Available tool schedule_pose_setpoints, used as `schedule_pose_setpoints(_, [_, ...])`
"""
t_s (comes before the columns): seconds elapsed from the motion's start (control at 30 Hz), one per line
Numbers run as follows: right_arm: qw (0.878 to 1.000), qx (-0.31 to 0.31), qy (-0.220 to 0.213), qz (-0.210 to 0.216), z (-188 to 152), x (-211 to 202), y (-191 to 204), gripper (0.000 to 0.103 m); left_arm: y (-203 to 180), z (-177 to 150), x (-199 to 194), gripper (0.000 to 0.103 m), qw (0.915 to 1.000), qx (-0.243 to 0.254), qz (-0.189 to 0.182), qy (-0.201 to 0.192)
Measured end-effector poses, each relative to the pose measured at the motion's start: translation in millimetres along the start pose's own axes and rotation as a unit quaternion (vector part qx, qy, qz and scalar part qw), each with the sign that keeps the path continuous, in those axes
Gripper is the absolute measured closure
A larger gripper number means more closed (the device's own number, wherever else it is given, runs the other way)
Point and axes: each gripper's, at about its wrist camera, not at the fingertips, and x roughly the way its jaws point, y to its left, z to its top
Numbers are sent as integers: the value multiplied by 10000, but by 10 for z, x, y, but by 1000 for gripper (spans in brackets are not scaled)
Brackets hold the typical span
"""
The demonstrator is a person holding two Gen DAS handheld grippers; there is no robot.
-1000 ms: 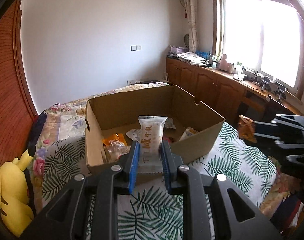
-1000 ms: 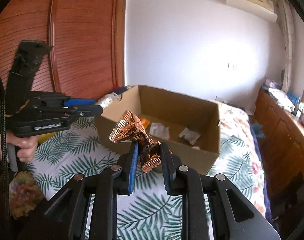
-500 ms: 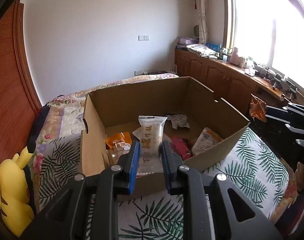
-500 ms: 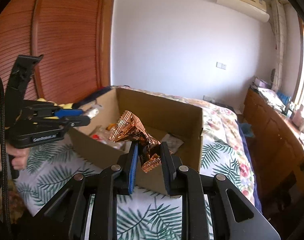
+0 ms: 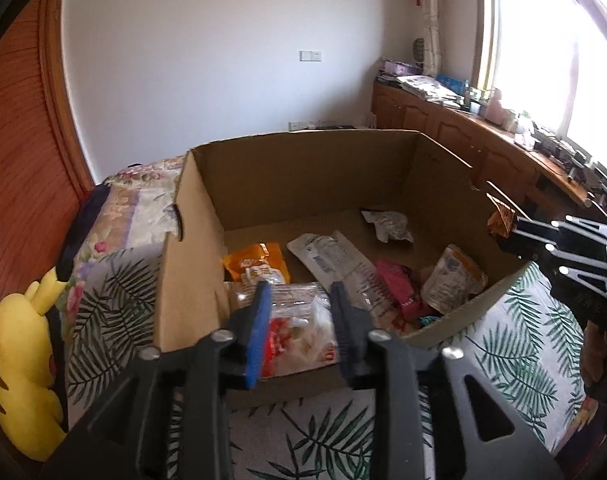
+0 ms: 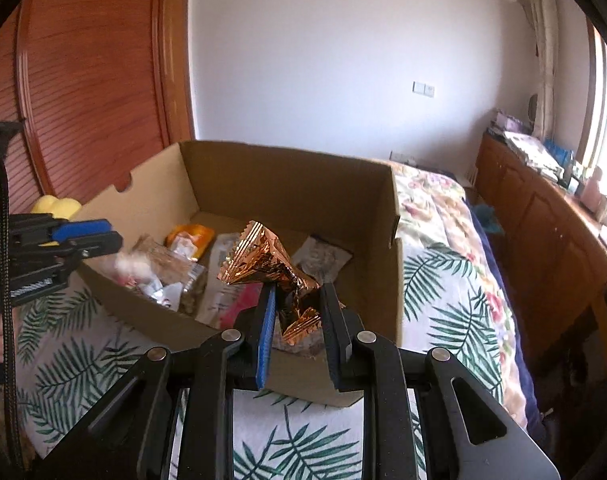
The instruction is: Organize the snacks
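Left wrist view: my left gripper [image 5: 299, 320] sits just over the near wall of the cardboard box [image 5: 303, 172]. Its jaws have just been opening; they stand spread and pinch nothing. Past the gap I see only a blurred white-and-red packet [image 5: 299, 328] low in the near left part of the box. It looks like a snack dropping or just landed, but I cannot tell if it touches the pile. Other snacks lie on the floor: an orange pouch [image 5: 255, 260], a long white wrapper [image 5: 327, 252], a pink pack [image 5: 395, 284]. To do this well I keep the tips inside the rim until the packet is clear, then lift straight back. The near wall is right under the fingers, so dragging back low could catch it. The far half of the box floor is mostly bare.

Right wrist view: my right gripper [image 6: 297, 316] is pinching a copper foil wrapper [image 6: 267, 268], jaws narrow on its lower twist. It hangs over the near right corner of the box. The left gripper [image 6: 83, 236] is at the far left wall, well apart. Room is free ahead. I should carry the foil further past the near rim before releasing, since it looks light and could snag on the pads.
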Motion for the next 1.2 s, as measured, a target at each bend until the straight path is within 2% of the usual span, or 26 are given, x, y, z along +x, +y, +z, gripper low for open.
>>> schedule_pose_setpoints(0.07, [9996, 243, -35, 104, -23, 15, -42, 82, 22, 1, -11, 62, 10000, -33, -57, -38])
schedule_pose_setpoints(0.2, [9993, 345, -46, 127, 1, 50, -69, 81, 24, -5, -20, 61, 10000, 25, -5, -37])
schedule_pose_setpoints(0.37, [9991, 369, -107, 163, 19, 101, -46, 69, 26, -5, -27, 57, 10000, 24, -54, -54])
schedule_pose_setpoints(0.63, [9985, 327, -233, 384, 49, 19, 41, 69, 44, 44, -154, 55, 9998, -3, -64, -166])
schedule_pose_setpoints(0.87, [9977, 254, -486, 409, 182, -411, 123, 66, 23, 123, -522, 55, 9991, 73, 53, -403])
schedule_pose_setpoints(1.2, [9967, 243, -710, 318, 86, -1037, 207, 47, -118, 50, -1101, 51, 9979, 165, 108, -618])
